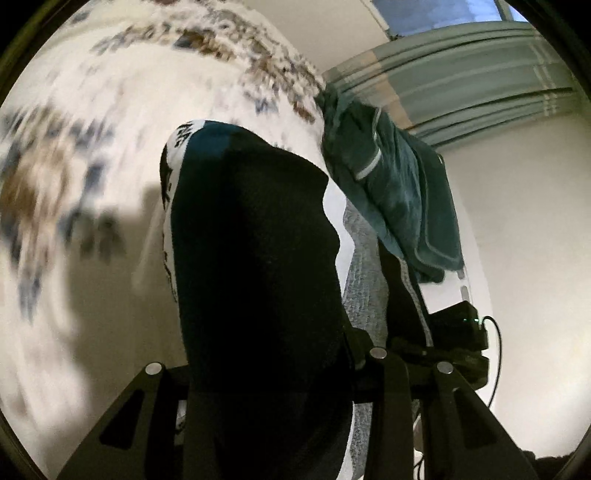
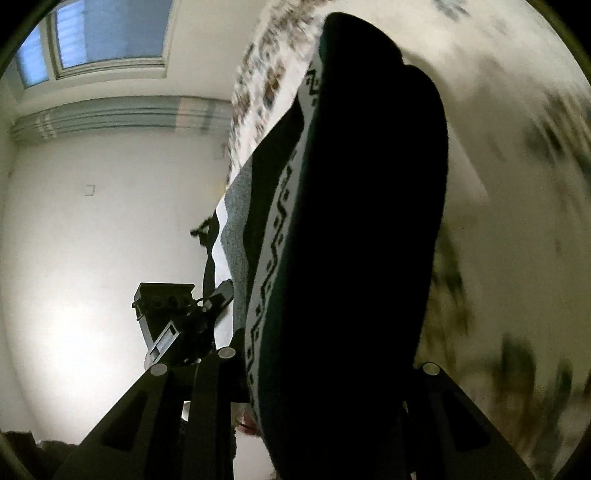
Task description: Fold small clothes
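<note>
1. Bedspread (image 1: 85, 155): white cloth with a brown and blue pattern, blurred. In the left wrist view it fills the field from 7 to 12 o'clock. In the right wrist view it runs from 12 to 5 o'clock.
2. Sock (image 1: 258, 258): dark knit, teal at its edge, with a white band of black zigzag pattern. Left wrist view: it rises from 6 o'clock to the centre and covers the gap between the fingers. Right wrist view: it stands from 6 o'clock up to 12 o'clock, with the patterned band on its 9 o'clock side.
3. Left gripper (image 1: 295, 373): black fingers at 6 o'clock, set narrow, closed on the sock, which passes between them and hides the pads.
4. Grey garment (image 1: 364, 288): speckled grey knit with a white edge, just beside the sock on its 3 o'clock side in the left wrist view.
5. Towel (image 1: 399, 192): teal with a pale stripe, at 1 to 2 o'clock of the left wrist view, overlapping the top of the grey garment.
6. Right gripper (image 2: 325, 373): black fingers at 6 o'clock of the right wrist view, set narrow, gripping the same sock; the pads are covered by cloth.
7. Wall (image 2: 92, 221): plain white, 8 to 10 o'clock in the right wrist view.
8. Window (image 2: 110, 29): blue pane at 11 o'clock, above a grey moulding.
</note>
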`<action>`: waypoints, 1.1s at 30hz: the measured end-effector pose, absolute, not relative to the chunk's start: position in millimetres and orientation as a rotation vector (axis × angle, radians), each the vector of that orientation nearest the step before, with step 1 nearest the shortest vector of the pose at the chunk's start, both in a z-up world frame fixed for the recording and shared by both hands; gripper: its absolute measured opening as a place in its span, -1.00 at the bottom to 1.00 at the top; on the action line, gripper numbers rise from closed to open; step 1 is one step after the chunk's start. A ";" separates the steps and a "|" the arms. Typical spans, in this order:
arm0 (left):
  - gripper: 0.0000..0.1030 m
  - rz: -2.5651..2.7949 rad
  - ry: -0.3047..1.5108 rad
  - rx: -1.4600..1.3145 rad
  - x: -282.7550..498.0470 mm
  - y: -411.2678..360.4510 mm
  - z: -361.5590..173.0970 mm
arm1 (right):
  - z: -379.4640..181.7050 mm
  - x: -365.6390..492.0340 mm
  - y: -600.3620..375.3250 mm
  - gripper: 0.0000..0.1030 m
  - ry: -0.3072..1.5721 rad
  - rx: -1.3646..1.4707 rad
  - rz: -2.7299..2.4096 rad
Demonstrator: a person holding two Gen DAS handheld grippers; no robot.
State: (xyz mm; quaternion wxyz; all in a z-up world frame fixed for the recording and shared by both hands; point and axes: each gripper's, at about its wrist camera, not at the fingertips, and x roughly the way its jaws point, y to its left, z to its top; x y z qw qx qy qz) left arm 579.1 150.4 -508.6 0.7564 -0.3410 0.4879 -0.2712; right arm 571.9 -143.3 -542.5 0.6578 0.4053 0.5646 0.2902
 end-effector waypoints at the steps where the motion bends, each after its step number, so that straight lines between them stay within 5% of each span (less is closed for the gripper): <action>1: -0.38 -0.589 1.055 -0.736 593.9 151.5 -510.4 | -544.2 588.5 -147.3 -0.45 1.270 0.916 0.660; 12: -0.26 -0.560 1.131 -0.649 704.0 130.9 -570.7 | -611.3 719.5 -192.9 -0.43 1.358 0.841 0.609; 15: 0.07 -0.507 1.162 -0.613 702.3 132.5 -567.8 | -612.1 712.6 -196.4 -0.05 1.408 0.780 0.554; 22: 0.10 -0.351 1.143 -0.447 671.5 135.1 -536.8 | -592.0 695.2 -189.5 0.32 1.429 0.495 0.297; 25: 0.27 -0.250 1.097 -0.326 655.3 127.4 -522.8 | -567.1 684.1 -177.5 0.38 1.386 0.355 0.130; 27: 0.35 -0.187 1.071 -0.242 643.1 121.5 -513.6 | -551.9 668.9 -169.5 0.68 1.376 0.282 0.045; 28: 0.41 -0.172 1.065 -0.216 639.0 117.7 -510.6 | -546.4 665.2 -157.2 0.75 1.379 0.235 -0.002; 30: 0.98 -0.137 1.065 -0.148 627.8 109.5 -503.2 | -530.2 644.7 -144.4 0.82 1.385 0.122 -0.064; 33: 1.00 -0.097 1.057 -0.053 610.0 95.8 -488.9 | -506.7 636.5 -147.8 1.00 1.369 0.053 -0.111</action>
